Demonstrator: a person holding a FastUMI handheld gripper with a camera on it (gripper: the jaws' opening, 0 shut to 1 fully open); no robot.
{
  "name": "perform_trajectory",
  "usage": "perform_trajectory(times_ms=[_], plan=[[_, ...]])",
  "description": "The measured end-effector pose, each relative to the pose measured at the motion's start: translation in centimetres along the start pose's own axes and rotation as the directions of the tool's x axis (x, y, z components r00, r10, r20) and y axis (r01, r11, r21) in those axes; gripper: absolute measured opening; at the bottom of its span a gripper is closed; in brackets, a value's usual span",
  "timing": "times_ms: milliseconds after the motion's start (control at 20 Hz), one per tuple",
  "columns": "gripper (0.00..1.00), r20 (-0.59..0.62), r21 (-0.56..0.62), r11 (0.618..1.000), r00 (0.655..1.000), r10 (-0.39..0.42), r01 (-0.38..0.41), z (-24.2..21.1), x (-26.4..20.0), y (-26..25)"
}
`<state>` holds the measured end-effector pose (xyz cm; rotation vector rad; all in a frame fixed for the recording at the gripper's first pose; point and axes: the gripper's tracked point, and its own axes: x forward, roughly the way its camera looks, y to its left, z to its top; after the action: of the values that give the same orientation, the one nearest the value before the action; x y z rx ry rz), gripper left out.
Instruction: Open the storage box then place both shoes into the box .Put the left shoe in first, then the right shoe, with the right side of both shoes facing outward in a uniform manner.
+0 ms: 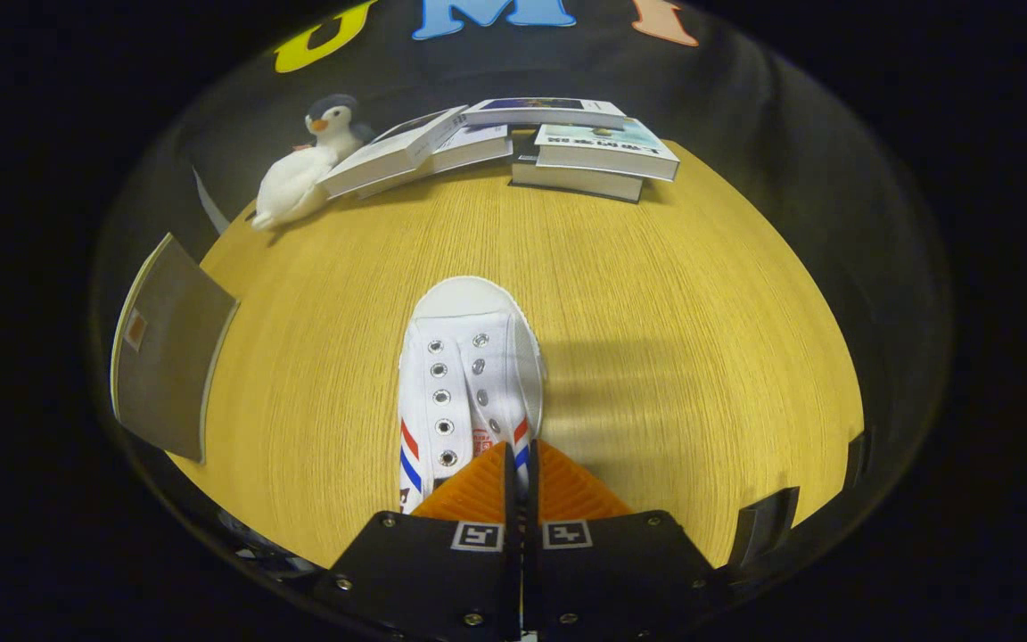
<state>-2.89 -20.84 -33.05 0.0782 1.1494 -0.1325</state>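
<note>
Fingers (521, 464) stand pressed nearly together, only a thin slit between them, pinching the upper edge of the white shoe (469, 374) at its opening, on the side with the red and blue stripes. The tool looks down steeply onto the counter (656, 294), so the shoe hangs or rests straight ahead of the tips with its rounded toe pointing away, toward the far side. Whether the sole touches the wood cannot be told; a soft shadow lies just beside the shoe on the wood.

Beyond the toe, well apart from it, a loose pile of books (513, 143) sits along the far rim of the counter, some overlapping. Just beside the pile a plush penguin (304, 165) leans against the nearest book. Off to one side a flat grey panel (170, 348) overhangs the counter's rim, tilted.
</note>
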Motion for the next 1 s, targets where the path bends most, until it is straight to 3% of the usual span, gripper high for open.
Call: perform_trajectory(times_ms=[250,550,800,1000], plan=[[0.00,0.006,0.148,0.987,0.998,0.068,-0.068,0.3,-1.5,1.5],[0.00,0.076,0.148,0.979,0.989,0.127,-0.137,2.6,-4.2,5.3],[0.00,0.119,0.232,0.937,0.964,0.237,-0.259,4.2,-6.3,10.4],[0.00,0.146,0.218,0.933,0.955,0.259,-0.287,5.8,-7.9,13.7]])
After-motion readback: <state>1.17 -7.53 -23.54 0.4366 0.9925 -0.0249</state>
